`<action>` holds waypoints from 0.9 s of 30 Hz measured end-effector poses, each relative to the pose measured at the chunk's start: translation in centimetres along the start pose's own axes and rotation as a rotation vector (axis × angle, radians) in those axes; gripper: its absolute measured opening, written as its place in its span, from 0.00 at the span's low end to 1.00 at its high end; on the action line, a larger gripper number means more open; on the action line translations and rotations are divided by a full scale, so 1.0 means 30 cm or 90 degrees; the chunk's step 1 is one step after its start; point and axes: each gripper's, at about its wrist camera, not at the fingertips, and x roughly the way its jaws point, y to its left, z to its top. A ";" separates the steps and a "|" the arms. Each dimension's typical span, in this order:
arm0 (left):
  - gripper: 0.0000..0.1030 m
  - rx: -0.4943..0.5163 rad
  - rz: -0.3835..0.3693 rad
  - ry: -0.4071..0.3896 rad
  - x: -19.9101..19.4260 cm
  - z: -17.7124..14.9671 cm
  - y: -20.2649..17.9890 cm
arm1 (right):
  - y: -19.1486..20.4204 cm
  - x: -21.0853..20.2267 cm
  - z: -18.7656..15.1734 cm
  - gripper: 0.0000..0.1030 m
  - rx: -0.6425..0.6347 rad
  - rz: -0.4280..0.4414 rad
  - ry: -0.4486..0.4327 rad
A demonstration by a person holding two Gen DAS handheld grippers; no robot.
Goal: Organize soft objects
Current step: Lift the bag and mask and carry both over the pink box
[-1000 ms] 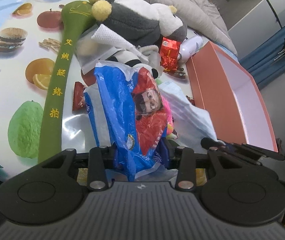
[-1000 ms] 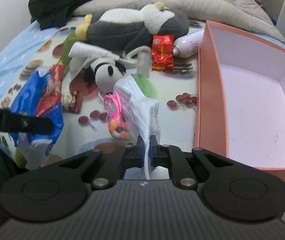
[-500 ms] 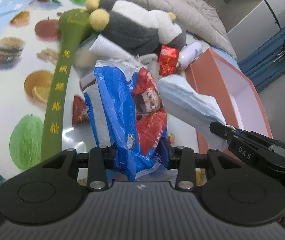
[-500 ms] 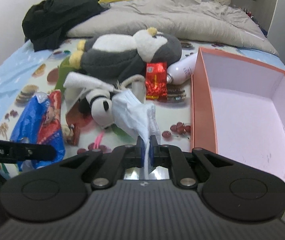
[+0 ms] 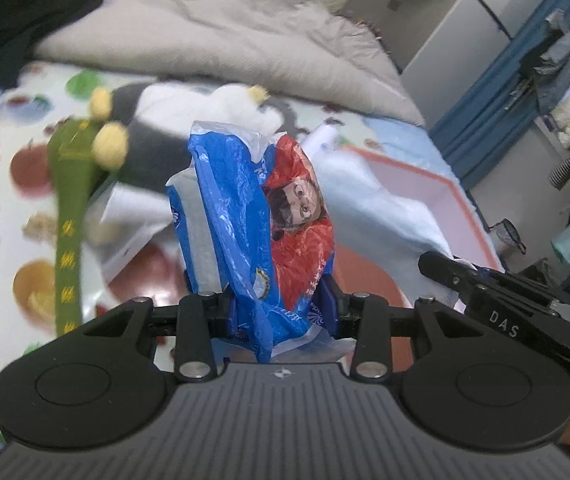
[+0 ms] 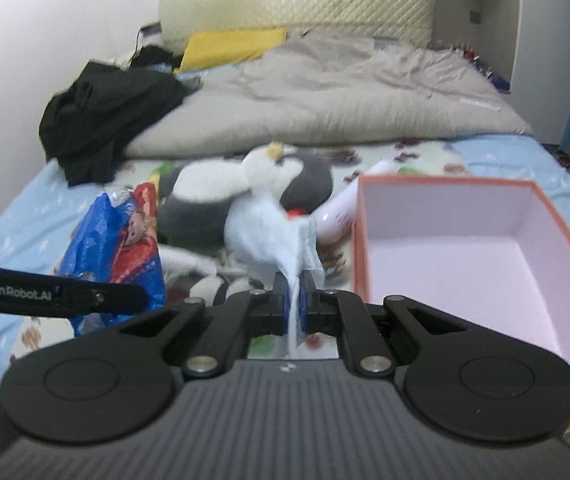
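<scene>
Both of your hand-held grippers have come up off the bed since a second ago, each carrying its load with it, and the clutter that filled the lower views now sits farther below.

Your left hand-held gripper (image 5: 283,312) is clamped on the blue and red plastic bag (image 5: 257,216), its pads pressing the crumpled lower end. The bag's long axis runs from 6 o'clock up to 12 o'clock in the left wrist view, free end uppermost, and the cartoon face printed on it lies tipped toward 3 o'clock.

Your right hand-held gripper (image 6: 293,306) is closed tight on the pale blue face mask (image 6: 269,236). The mask rises from the jaws and flares toward 11 o'clock, with a thin strip trailing down between the pads toward 6 o'clock.

Under both lies a bed covered by a fruit-and-food print sheet (image 5: 13,208). A grey duvet (image 6: 325,96) is bunched across the far half, a black garment (image 6: 101,120) is heaped at 10 o'clock in the right wrist view, and a yellow pillow (image 6: 233,46) rests against a quilted cream headboard (image 6: 297,0). A plush penguin (image 6: 245,192) lies on its side near the middle, with a green fabric massage stick (image 5: 71,216) reaching toward 7 o'clock in the left wrist view. An open salmon-coloured box (image 6: 477,248) with a pale lining sits at 3 o'clock, a white bottle (image 6: 341,212) touching its near corner. Blue curtains (image 5: 497,92) hang at the room's edge.
</scene>
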 end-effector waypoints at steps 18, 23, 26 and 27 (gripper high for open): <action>0.43 0.092 -0.064 0.014 0.116 0.241 -0.359 | -0.246 -0.108 0.197 0.09 0.057 -0.065 -0.061; 0.43 0.131 -0.079 0.040 0.233 0.249 -0.496 | -0.383 -0.093 0.163 0.09 0.097 -0.089 -0.038; 0.43 0.141 -0.088 0.062 0.332 0.247 -0.564 | -0.467 -0.058 0.122 0.09 0.122 -0.106 -0.015; 0.43 0.145 -0.088 0.070 0.365 0.245 -0.583 | -0.487 -0.051 0.109 0.09 0.130 -0.111 -0.010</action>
